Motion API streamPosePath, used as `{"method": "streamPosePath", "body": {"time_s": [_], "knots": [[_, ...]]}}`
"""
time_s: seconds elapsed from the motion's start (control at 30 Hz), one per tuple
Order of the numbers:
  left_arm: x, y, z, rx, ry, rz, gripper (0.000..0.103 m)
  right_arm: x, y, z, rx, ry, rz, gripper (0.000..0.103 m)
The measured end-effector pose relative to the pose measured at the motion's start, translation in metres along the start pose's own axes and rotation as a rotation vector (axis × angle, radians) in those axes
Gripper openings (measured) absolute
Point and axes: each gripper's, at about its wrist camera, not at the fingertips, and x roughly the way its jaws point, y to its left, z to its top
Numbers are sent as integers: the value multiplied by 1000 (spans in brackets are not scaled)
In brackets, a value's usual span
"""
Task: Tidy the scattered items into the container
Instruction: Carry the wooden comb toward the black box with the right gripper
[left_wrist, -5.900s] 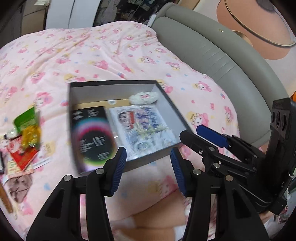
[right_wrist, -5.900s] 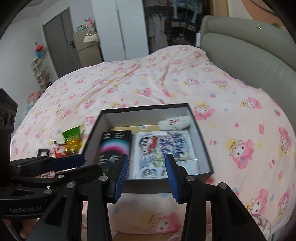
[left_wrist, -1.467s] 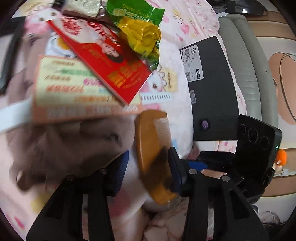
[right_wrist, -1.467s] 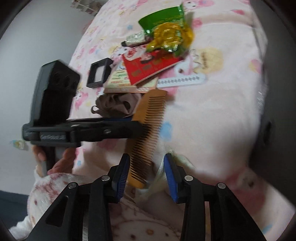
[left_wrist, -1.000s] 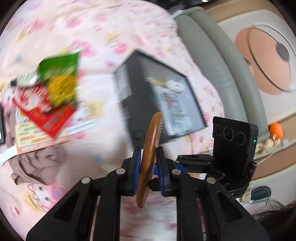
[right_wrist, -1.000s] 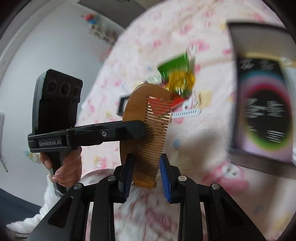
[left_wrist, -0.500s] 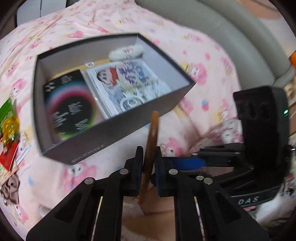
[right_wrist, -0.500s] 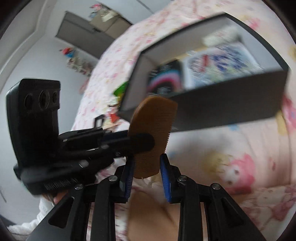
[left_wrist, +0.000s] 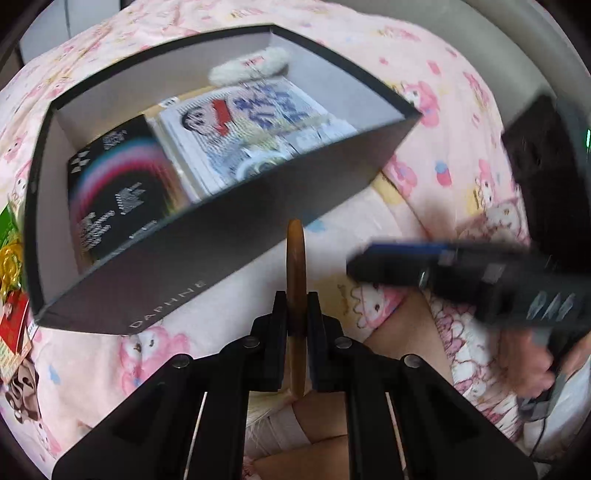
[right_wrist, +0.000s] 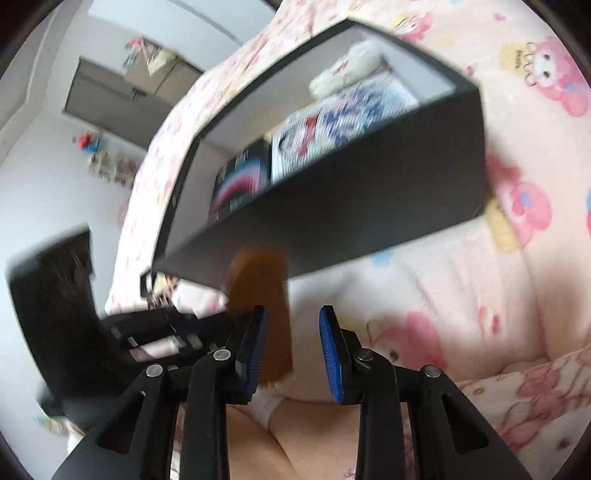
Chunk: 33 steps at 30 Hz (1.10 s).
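Note:
A brown wooden comb stands edge-on between the pads of my left gripper, which is shut on it, just in front of the near wall of the black box. In the right wrist view the comb hangs blurred beside the left blue pad of my right gripper. Those jaws are opening and the right pad stands clear of the comb. The box holds a black booklet, a comic-print book and a white fluffy item.
The box lies on a pink cartoon-print bedspread. Loose items lie at the left edge of the left wrist view: a green and yellow snack bag, a red packet and a brown scrunchie. A bare knee sits below the grippers.
The comb was lifted off the bed and carried to the box. In the last half second both grippers came closer to the box's near wall, and the right jaws widened off the comb.

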Motion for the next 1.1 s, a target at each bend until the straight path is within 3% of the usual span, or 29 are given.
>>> {"method": "streamPosePath", "body": {"time_s": [0.4, 0.6, 0.7, 0.77, 0.9, 1.0, 1.1], "knots": [[14, -6, -2, 22, 55, 37, 8, 30, 23, 18, -46, 86, 11, 43], [17, -10, -3, 36, 68, 46, 8, 47, 18, 13, -80, 99, -77, 41], [18, -12, -6, 37, 85, 29, 18, 43, 9, 11, -47, 79, -58, 27], [25, -11, -8, 30, 125, 42, 37, 40, 4, 10, -39, 55, -113, 23], [39, -4, -16, -17, 221, 71, 38, 38, -5, 6, -11, 55, -148, 23], [32, -2, -20, -33, 207, 85, 38, 34, -4, -1, -33, 58, -183, 23], [21, 4, -23, -78, 163, 130, 46, 30, -8, -8, -34, 67, -164, 23]]}}
